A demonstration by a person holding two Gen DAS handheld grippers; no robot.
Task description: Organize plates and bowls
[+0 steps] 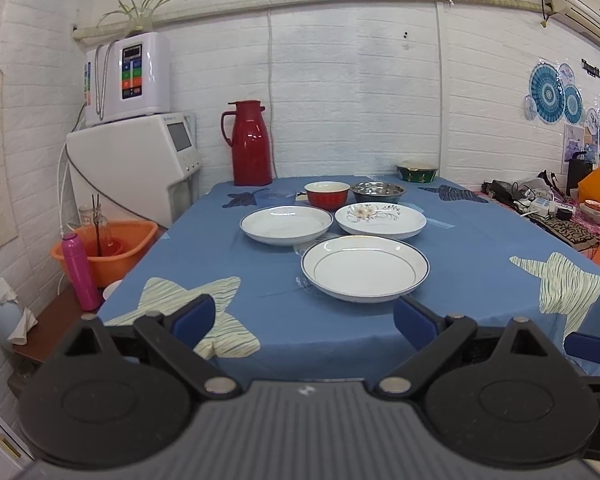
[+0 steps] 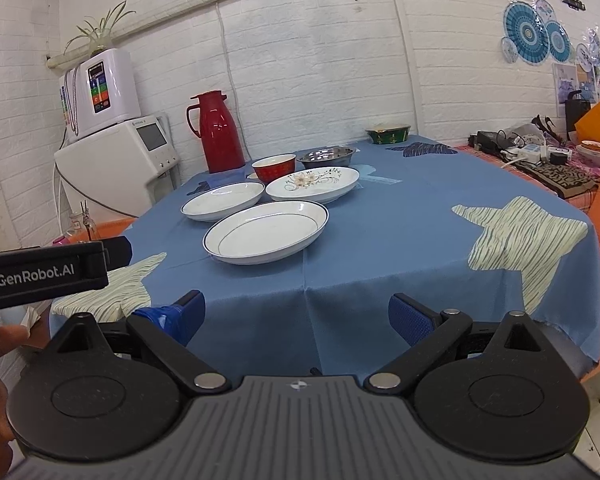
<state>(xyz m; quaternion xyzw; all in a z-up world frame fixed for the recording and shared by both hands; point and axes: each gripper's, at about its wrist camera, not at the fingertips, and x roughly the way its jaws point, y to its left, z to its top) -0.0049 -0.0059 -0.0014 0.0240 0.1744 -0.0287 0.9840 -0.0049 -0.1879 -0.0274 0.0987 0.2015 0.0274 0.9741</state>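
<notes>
Hovering at the near edge of the tabletop (image 1: 260, 320), the left gripper (image 1: 304, 320) and the right gripper (image 2: 296, 316) both have their jaws spread wide and hold nothing. On the blue cloth three white plates lie close together: the nearest plate (image 1: 365, 268), a plain plate (image 1: 286, 224) behind it on the left, and a flowered plate (image 1: 381, 220) on the right. Behind them stand a red bowl (image 1: 326, 195) and a steel bowl (image 1: 377, 192) side by side. A green bowl (image 1: 417, 172) sits apart at the far edge, and a red thermos (image 1: 247, 144) stands at the far left corner.
</notes>
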